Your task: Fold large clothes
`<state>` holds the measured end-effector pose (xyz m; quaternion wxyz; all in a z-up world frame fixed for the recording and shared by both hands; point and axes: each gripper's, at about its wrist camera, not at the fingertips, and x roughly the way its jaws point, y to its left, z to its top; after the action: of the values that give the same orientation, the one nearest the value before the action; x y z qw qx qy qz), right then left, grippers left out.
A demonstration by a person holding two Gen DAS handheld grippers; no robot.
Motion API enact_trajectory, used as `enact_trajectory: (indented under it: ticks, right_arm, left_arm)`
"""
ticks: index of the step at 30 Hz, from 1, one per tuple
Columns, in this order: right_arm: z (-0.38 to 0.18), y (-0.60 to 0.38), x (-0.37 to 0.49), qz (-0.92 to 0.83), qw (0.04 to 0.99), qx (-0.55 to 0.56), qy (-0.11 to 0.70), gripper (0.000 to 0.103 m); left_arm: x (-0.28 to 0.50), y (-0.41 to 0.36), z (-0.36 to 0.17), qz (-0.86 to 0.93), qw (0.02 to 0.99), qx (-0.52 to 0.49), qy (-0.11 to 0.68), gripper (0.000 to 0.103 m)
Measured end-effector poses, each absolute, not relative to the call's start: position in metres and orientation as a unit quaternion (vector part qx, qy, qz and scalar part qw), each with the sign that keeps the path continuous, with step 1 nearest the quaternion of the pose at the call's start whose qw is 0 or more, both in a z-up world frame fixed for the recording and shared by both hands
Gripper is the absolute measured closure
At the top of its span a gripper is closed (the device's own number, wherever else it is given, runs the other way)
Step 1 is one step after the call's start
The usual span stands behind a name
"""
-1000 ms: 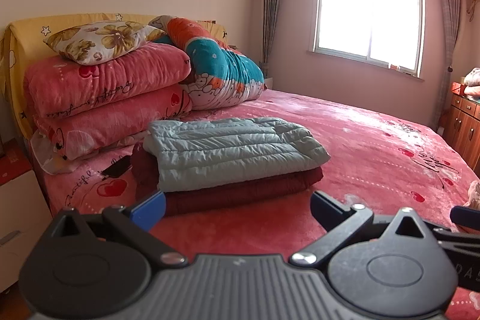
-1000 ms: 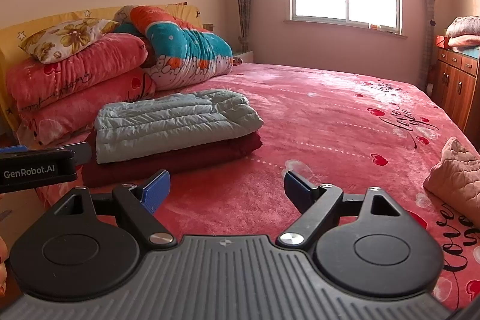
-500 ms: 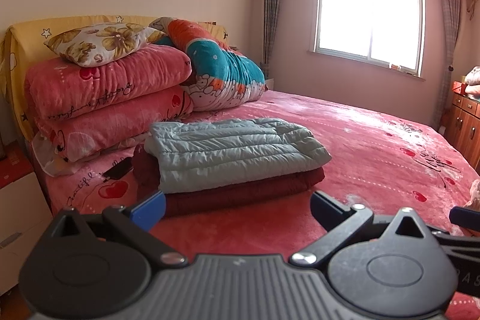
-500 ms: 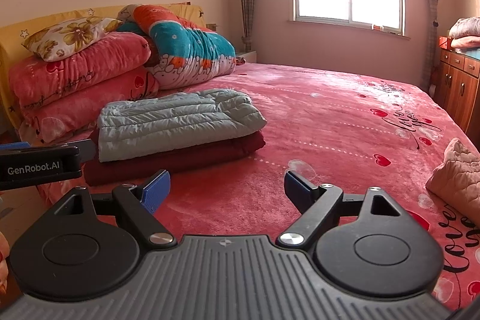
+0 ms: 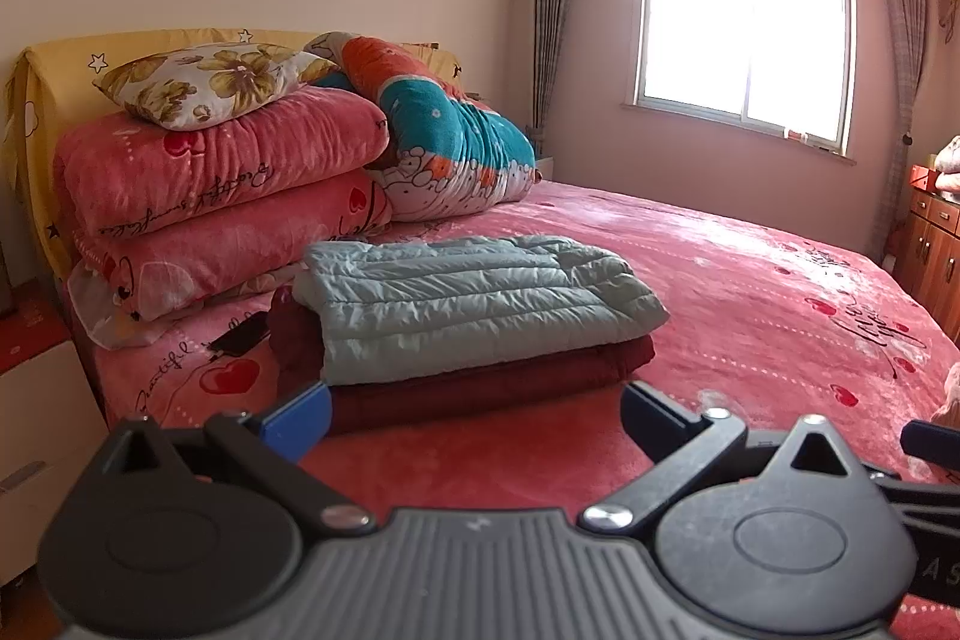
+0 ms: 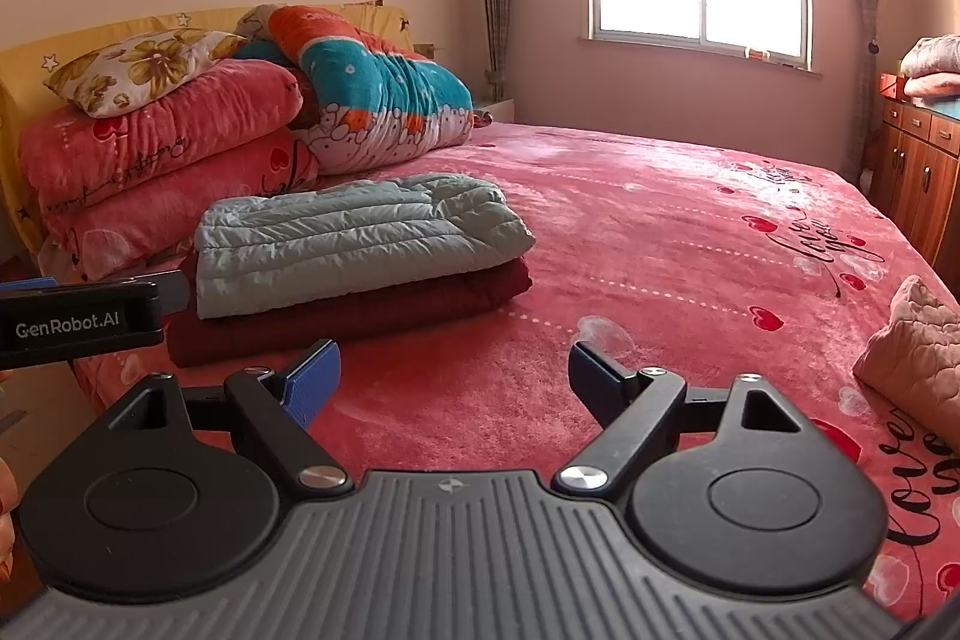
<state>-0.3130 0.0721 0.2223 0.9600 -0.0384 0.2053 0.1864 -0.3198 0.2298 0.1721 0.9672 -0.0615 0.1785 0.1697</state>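
Note:
A folded pale green quilted jacket lies on top of a folded dark red garment on the pink bed. The stack also shows in the right wrist view, jacket over red garment. My left gripper is open and empty, held just in front of the stack. My right gripper is open and empty, to the right of the stack above the bedspread. The left gripper's body shows at the left edge of the right wrist view.
Stacked pink quilts, a floral pillow and a teal-orange blanket pile at the headboard. A phone lies beside the stack. A beige quilted item lies at the right. A wooden cabinet stands beyond the bed.
Both grippers stay open; the views have shifted only slightly, the stack sitting a little further right in each.

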Motion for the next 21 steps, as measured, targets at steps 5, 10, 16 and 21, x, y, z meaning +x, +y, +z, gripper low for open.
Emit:
enact_trajectory:
  ticks: [5, 10, 16, 21]
  right_arm:
    - [0.22, 0.075, -0.312, 0.188, 0.959, -0.04, 0.208, 0.0]
    - [0.219, 0.074, -0.31, 0.189, 0.959, -0.038, 0.21, 0.0]
    - [0.215, 0.07, -0.304, 0.188, 0.957, -0.034, 0.216, 0.0]
    - [0.211, 0.071, -0.298, 0.189, 0.956, -0.032, 0.223, 0.0]
  left_arm:
    - [-0.318, 0.23, 0.17, 0.17, 0.967, -0.059, 0.182, 0.001]
    - [-0.315, 0.231, 0.168, 0.17, 0.966, -0.059, 0.184, 0.001]
    - [-0.307, 0.232, 0.163, 0.171, 0.964, -0.06, 0.193, 0.001]
    - [-0.301, 0.23, 0.158, 0.17, 0.963, -0.054, 0.201, 0.001]
